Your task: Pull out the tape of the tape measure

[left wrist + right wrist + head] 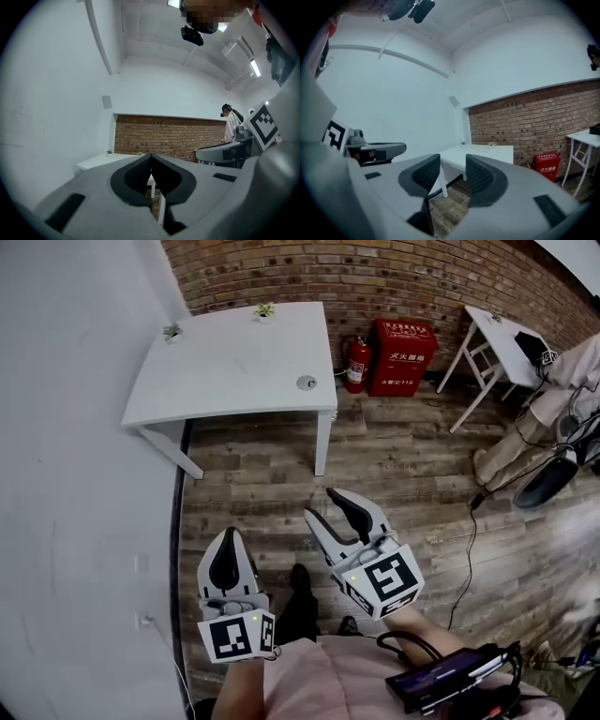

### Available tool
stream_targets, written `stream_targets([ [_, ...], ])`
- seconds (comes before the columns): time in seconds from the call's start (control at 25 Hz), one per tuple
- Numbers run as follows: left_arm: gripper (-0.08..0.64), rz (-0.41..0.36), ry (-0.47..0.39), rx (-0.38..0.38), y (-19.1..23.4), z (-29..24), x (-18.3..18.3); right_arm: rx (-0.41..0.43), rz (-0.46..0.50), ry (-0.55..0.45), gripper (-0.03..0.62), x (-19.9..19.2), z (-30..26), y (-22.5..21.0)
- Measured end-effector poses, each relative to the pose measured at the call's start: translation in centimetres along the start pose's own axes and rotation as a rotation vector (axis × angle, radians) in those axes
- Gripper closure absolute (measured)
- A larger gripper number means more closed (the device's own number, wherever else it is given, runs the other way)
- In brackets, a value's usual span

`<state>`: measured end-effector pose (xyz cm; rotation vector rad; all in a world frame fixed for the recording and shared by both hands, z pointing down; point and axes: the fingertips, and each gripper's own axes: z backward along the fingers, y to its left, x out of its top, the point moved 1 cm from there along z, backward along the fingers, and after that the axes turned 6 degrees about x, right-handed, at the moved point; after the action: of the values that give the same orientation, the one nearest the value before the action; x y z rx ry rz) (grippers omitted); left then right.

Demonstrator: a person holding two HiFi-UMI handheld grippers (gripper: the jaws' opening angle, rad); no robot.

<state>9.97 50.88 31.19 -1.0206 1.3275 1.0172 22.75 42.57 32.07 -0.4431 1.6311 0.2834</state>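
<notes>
A small round grey object (307, 382), too small to tell for sure but seemingly the tape measure, lies near the right front corner of the white table (225, 362). Both grippers hang over the wooden floor, well short of the table. My left gripper (228, 533) is shut with nothing in it; its pads meet in the left gripper view (150, 157). My right gripper (325, 503) is open and empty, and a gap shows between its pads in the right gripper view (452, 161). The table (485, 152) lies ahead of both.
Two small potted plants (265, 310) (172, 331) stand at the table's far edge. A fire extinguisher (355, 363) and a red cabinet (401, 356) stand against the brick wall. A second white table (502, 338) and a person (562, 395) are at right. A white wall (75, 474) runs along the left.
</notes>
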Motion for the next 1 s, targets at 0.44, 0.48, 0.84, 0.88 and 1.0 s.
stream_targets([
  [0.44,0.552,-0.006,-0.063,-0.049,6.9,-13.1,3.1,-0.042,0.024,-0.037,0.434,4.5,-13.3,-4.9],
  [0.48,0.552,-0.006,-0.068,-0.056,7.1,-14.0,3.3,-0.049,0.025,-0.042,0.434,4.8,-13.9,-5.4],
  [0.84,0.552,0.007,-0.016,-0.109,6.2,-20.3,1.4,-0.088,0.004,-0.039,0.442,4.8,-17.2,-10.3],
  [0.88,0.552,0.005,-0.005,-0.113,6.0,-21.0,1.0,-0.091,0.001,-0.038,0.442,4.6,-17.5,-11.0],
  [1.0,0.552,0.000,0.024,-0.119,5.6,-23.4,-0.4,-0.101,-0.012,-0.031,0.443,3.7,-18.9,-13.4],
])
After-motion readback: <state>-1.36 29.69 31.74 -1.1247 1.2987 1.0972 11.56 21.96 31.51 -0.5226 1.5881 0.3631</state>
